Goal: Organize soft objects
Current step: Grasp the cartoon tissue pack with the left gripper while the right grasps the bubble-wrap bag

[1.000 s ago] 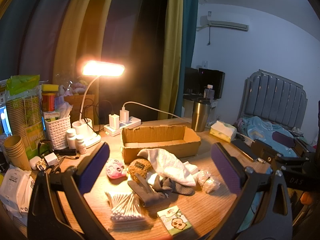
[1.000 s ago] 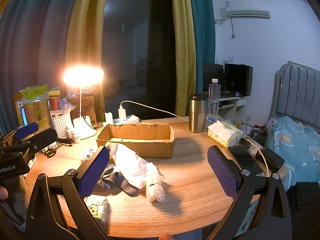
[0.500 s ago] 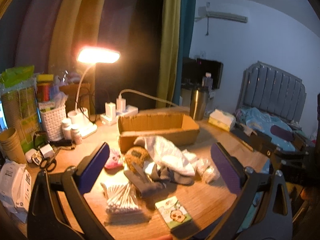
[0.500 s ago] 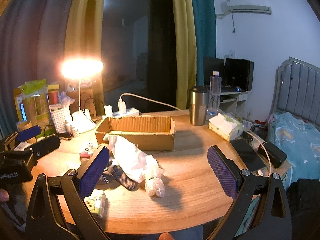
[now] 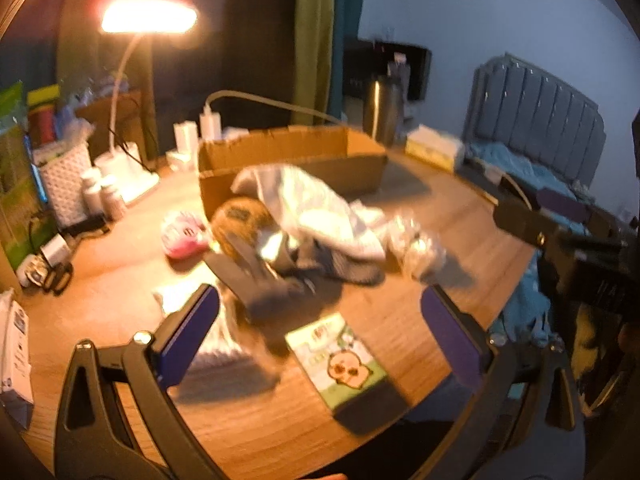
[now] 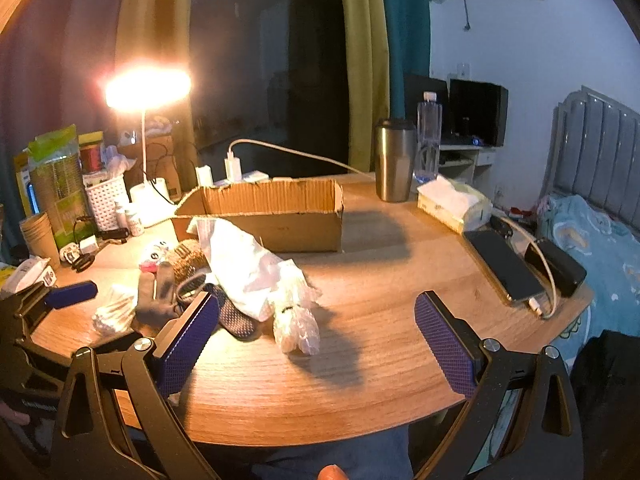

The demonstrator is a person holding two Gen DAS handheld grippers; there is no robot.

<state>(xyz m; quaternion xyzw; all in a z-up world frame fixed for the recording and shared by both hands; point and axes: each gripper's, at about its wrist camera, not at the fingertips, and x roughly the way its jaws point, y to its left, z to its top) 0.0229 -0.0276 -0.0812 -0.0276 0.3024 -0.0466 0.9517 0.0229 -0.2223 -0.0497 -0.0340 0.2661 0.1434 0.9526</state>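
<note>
Wooden table, round-edged, lit by a desk lamp at the far left. Cardboard box: open-topped, standing at mid-table, nothing visible inside from either view. Soft pile, just in front of the box and touching its near wall: white cloth draped on top; brown plush at its left, partly under the cloth; grey glove in front of the plush; dark socks under the cloth's near edge; clear plastic bundle at the right end of the pile; pink toy just left of the plush. Cotton swabs lie near the glove. Tissue pack with a cartoon print lies flat near the table's front edge, apart from the pile. Left gripper: blue pads spread wide, holding nothing, above the table's near edge with the tissue pack between its fingers in view; the left wrist view is blurred. Right gripper: pads spread wide, empty, facing the plastic bundle from the near side. Periphery: steel tumbler and water bottle behind the box, tissue box and phone at right, white basket and paper cups at left.
</note>
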